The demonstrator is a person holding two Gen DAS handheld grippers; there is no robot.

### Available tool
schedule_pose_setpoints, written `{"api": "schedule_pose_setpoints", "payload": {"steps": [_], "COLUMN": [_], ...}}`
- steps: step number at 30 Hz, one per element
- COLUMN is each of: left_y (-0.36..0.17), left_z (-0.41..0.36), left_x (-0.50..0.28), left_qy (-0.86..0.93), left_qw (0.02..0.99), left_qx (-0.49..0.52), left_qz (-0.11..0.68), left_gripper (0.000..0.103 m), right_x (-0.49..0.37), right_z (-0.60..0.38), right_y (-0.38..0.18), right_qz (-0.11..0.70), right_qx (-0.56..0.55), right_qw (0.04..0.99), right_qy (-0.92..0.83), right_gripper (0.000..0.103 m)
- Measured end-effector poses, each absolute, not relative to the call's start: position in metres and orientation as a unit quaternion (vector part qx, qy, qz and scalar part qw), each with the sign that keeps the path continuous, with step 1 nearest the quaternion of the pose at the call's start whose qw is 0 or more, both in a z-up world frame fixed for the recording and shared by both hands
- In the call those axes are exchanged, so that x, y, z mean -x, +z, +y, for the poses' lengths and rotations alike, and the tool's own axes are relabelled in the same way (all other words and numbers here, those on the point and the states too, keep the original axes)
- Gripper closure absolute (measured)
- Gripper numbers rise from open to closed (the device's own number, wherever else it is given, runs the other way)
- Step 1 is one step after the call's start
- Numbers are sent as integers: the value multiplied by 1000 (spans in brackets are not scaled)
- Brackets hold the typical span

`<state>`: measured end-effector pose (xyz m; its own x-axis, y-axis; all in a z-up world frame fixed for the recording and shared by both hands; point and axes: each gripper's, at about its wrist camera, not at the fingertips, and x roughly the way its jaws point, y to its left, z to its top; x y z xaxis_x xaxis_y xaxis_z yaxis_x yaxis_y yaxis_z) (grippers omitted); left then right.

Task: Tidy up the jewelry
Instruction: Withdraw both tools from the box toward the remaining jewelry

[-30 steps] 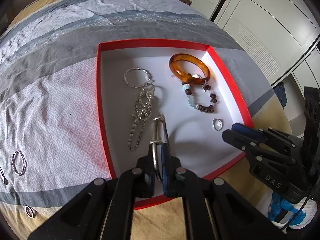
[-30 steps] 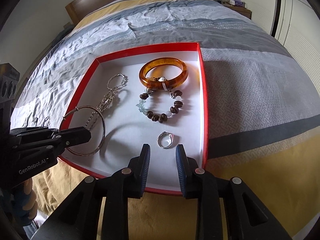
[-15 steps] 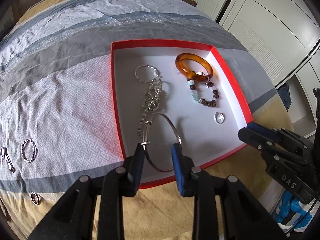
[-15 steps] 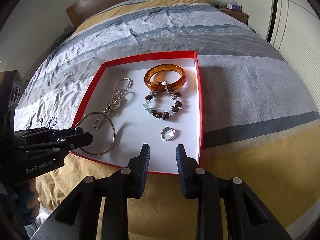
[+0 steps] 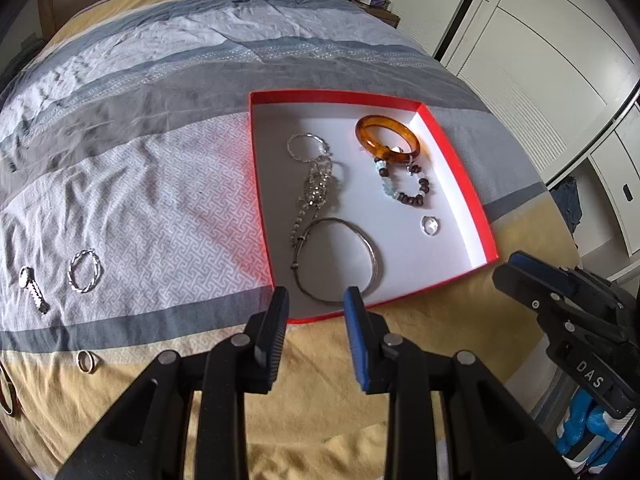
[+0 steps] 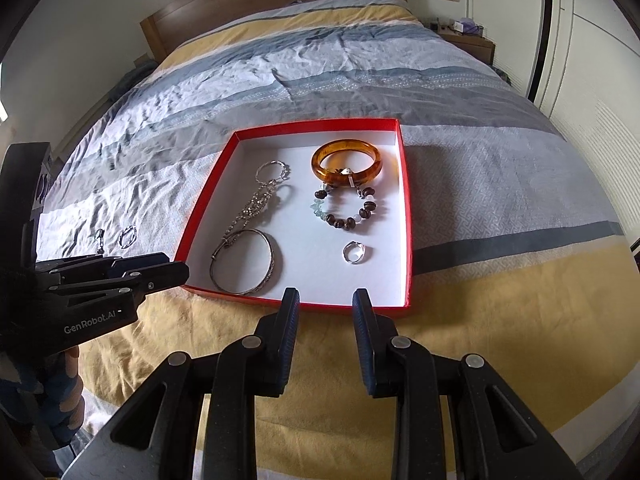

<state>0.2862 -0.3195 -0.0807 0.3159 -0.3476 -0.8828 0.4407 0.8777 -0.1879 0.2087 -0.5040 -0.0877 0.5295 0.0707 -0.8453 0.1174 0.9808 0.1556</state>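
Silver bangle (image 5: 338, 260) now lies flat in the red tray (image 5: 460, 172), near corner on the left side, touching the lower end of the chain (image 5: 316, 184). A second ago it stood on edge, pinched in the left gripper (image 5: 316, 304); half a second ago the fingers had parted around it. Now the left gripper sits back over the tray's near rim, fingers well apart, holding nothing. Placement looks done; one more piece sorted.

Also in the tray: amber bangle (image 5: 387, 140) at the far right, bead bracelet (image 5: 404, 186) touching it on the near side, small ring (image 5: 430, 226) alone nearer the front, thin hoop (image 5: 306, 146) at the top of the chain.

Right gripper (image 6: 326, 308) hovers at the near rim, fingers apart, empty, no closer to the ring than before.

Views differ. The left camera shows what remains on the bed (image 5: 160, 200) left of the tray: twisted hoop (image 5: 84, 272), a pendant-like piece (image 5: 34, 288), a band ring (image 5: 86, 361), and part of a dark ring (image 5: 6, 394) at the frame edge. The right camera catches only the hoop and pendant, small; the left gripper's body hides the rest. My guess: those loose pieces come next, left side.
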Motion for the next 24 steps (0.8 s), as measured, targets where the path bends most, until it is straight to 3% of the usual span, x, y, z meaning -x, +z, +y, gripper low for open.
{"api": "schedule_pose_setpoints", "payload": {"steps": [5, 7, 9, 11, 20, 24], "left_y": [-58, -48, -38, -28, 5, 18], "left_z": [-299, -288, -274, -262, -202, -177], "left_x": [-264, -255, -244, -233, -182, -160], "left_qy": [-231, -223, -215, -204, -158, -138], "left_qw": [829, 837, 845, 855, 888, 901], "left_qx": [-50, -51, -49, -51, -48, -48], "left_qz": [507, 498, 487, 474, 430, 409], "left_gripper": [76, 75, 64, 61, 61, 61], "right_x": [-195, -188, -179, -170, -130, -112], "right_z": [-488, -480, -469, -457, -405, -382], "right_y": [-71, -61, -51, -41, 2, 20], "right_qz": [472, 464, 456, 446, 406, 384], "right_qx": [-89, -86, -80, -72, -33, -12], "right_qw": [877, 881, 886, 892, 913, 923], "right_qy": [-18, -20, -22, -20, -14, -16], "right_gripper": [75, 69, 68, 68, 67, 63]}}
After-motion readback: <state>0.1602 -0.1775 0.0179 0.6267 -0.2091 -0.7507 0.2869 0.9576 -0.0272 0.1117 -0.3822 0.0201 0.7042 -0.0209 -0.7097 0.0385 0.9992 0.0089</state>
